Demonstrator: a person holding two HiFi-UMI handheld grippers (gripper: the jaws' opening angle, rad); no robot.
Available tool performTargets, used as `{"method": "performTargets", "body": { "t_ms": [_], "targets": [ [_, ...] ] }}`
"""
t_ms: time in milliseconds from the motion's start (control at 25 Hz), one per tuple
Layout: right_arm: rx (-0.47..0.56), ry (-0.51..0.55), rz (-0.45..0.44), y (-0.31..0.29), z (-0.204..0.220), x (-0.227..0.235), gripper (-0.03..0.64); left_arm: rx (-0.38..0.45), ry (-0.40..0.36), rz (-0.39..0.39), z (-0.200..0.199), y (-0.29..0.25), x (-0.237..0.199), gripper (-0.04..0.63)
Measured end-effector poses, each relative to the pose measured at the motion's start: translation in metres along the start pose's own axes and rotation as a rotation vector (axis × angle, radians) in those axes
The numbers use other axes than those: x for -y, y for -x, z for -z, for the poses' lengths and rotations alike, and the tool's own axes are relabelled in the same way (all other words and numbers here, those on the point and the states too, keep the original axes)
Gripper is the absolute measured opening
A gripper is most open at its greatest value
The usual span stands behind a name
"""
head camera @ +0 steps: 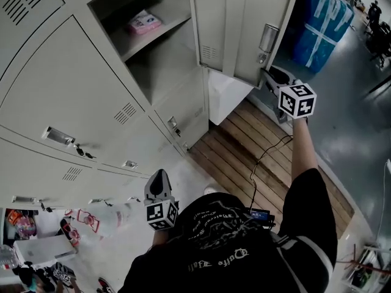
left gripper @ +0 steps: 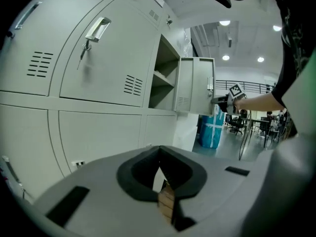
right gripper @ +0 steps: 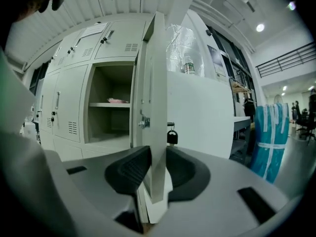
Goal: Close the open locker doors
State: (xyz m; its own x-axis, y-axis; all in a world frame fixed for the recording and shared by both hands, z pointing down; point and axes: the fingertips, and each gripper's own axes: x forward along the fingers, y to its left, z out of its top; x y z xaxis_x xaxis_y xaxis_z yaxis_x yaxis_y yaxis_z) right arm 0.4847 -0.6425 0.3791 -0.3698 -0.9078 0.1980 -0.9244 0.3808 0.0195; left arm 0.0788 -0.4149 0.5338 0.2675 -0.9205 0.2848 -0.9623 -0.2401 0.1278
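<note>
right gripper view: edge of open locker door (right gripper: 155,83) tight between pads of clenched right gripper (right gripper: 156,152)

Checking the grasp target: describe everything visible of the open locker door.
The open locker door is pale grey sheet metal, upright, swung wide from its compartment. It carries a louvred vent, a recessed metal handle and a small dark padlock. The lower corner of its free edge is clamped in the right hand-held gripper.
</note>
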Motion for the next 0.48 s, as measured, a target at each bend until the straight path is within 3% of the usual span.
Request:
{"method": "performTargets", "body": {
  "t_ms": [200,480],
  "targets": [
    [-0.006,-0.011,-0.046,0.001,0.002,-0.005,0.103,-0.008,0.007,-0.046,0.006,0.005,-0.013,0.008],
    [-0.001,0.035,-0.128,0.017,0.003,-0.037,0.097,-0.003,-0.005,-0.043,0.008,0.005,-0.015,0.008]
  ]
}}
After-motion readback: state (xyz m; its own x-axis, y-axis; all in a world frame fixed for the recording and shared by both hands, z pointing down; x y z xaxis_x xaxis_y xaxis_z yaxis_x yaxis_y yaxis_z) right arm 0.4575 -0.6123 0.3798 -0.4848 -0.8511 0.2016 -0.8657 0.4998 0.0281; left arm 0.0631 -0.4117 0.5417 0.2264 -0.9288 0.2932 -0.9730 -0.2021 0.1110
